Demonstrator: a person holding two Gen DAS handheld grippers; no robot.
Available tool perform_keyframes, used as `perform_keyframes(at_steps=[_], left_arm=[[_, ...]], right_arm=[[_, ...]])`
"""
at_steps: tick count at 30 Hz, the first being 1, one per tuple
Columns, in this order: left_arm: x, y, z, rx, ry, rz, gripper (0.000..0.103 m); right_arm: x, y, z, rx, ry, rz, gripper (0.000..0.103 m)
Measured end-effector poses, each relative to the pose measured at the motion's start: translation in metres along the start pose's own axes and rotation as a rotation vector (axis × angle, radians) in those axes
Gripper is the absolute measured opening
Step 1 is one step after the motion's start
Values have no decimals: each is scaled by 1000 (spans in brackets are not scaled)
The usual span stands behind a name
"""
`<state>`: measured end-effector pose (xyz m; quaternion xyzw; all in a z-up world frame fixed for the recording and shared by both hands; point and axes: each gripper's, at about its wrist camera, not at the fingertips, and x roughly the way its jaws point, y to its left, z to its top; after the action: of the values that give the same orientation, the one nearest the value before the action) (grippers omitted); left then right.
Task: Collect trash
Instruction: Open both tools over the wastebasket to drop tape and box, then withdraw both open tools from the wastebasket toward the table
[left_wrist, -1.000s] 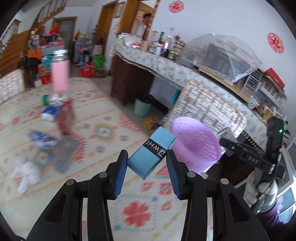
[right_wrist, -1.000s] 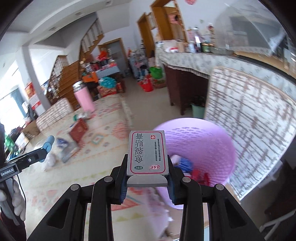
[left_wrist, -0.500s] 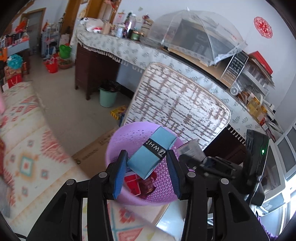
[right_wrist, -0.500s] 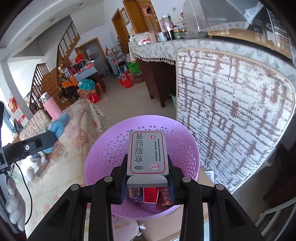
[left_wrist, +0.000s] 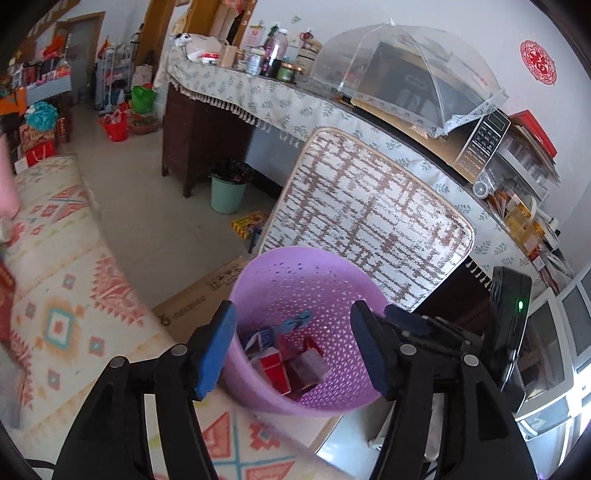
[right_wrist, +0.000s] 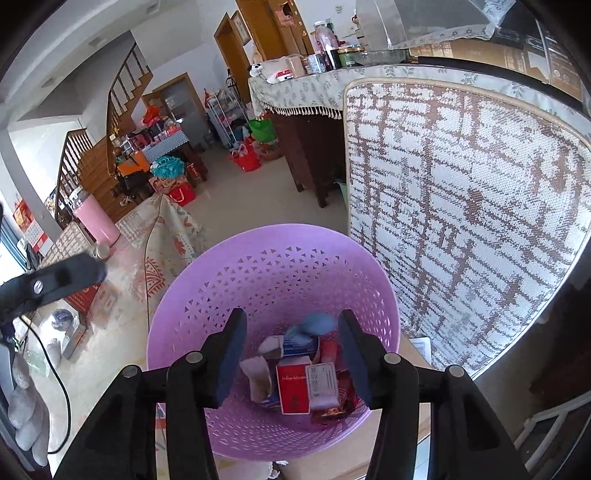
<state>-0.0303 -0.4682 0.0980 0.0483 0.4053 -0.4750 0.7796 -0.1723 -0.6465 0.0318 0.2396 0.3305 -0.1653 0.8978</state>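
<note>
Both pairs of jaws are opening and nothing is between them. A second ago the left gripper (left_wrist: 291, 347) pinched a blue packet and the right gripper (right_wrist: 290, 356) pinched a grey box with red print; half a second ago both were still clamped, poised over the bin (left_wrist: 258, 280). Now each gripper stands spread above the bin's mouth, and the blue pads (left_wrist: 216, 350) are bare.

Largest change in view: a second ago the left camera looked across the patterned cloth (left_wrist: 62, 295) with its scattered litter and a pink bottle, the bin only at the side. Now the purple bin fills the middle of both views, with the woven cushion (right_wrist: 461, 206) standing just behind it. Cardboard (left_wrist: 199, 299) lies flat under the bin, beside the cloth's edge.

The bin's load has grown. The grey box (right_wrist: 323, 382) lies face up among the trash at the bottom, beside a red box (right_wrist: 293, 389). A blurred blue thing (right_wrist: 314, 325) sits higher inside the bin between the right fingers in that view; it looks like the blue packet, though blur keeps me from telling whether it has come to rest. In the left view a blue scrap (left_wrist: 297, 321) shows against the far inner wall, above red and white boxes (left_wrist: 275, 371).

The right gripper shows just past the left one's right finger, over the bin's rim.
</note>
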Motion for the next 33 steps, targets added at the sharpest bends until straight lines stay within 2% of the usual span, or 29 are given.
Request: perform_keyframes(at_steps=[4, 9, 17, 22, 28, 29, 33], left_arm=[[-25, 8, -16, -5, -15, 39, 65], [-55, 19, -44, 6, -12, 131, 69], [-106, 54, -89, -37, -28, 219, 71], [-142, 82, -112, -76, -50, 262, 71], [-189, 122, -138, -123, -90, 343, 73], [-196, 130, -143, -136, -94, 357, 73], [-228, 165, -161, -202, -109, 421, 73]], right_arm=[[-11, 5, -3, -1, -9, -1, 56], [-19, 20, -9, -14, -9, 7, 56], [-24, 65, -25, -64, 11, 52, 58], [-25, 112, -42, -121, 33, 96, 60], [-21, 162, -58, -180, 56, 137, 61], [-21, 162, -58, -180, 56, 137, 61], [-11, 202, -72, -225, 84, 173, 62]])
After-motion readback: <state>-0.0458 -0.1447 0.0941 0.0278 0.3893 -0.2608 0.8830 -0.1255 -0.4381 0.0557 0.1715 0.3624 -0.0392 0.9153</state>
